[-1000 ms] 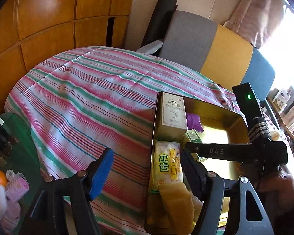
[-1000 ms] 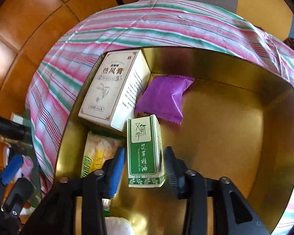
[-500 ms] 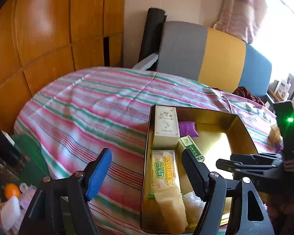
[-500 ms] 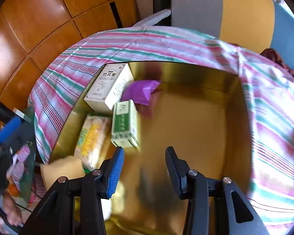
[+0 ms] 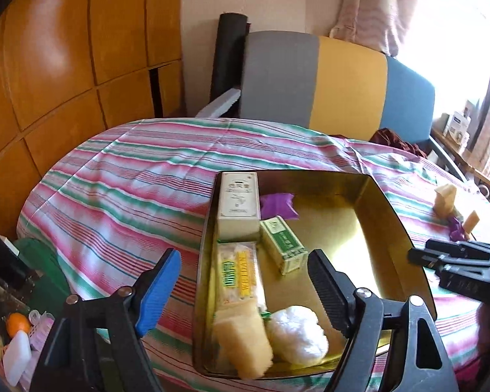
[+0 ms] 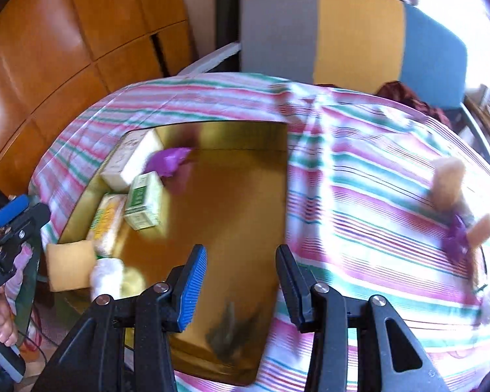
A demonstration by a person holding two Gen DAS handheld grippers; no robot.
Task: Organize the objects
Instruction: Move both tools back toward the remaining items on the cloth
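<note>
Left gripper [image 5: 241,289]: jaws spread, just been widening, nothing pinched.
Right gripper [image 6: 241,289]: jaws apart, empty, above the tin's edge.
Green box [image 5: 281,245]: lying inside the gold tin [image 5: 388,215], beside the cream box [image 5: 239,205].
Tin: on the striped cloth [image 5: 130,189].

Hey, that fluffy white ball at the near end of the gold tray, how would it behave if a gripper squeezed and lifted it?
The fluffy white ball looks like cotton or fibre, so it probably squashes easily and weighs little. Its rounded shape suggests it might roll if nudged, though the yellow sponge block beside it may stop it.
</note>
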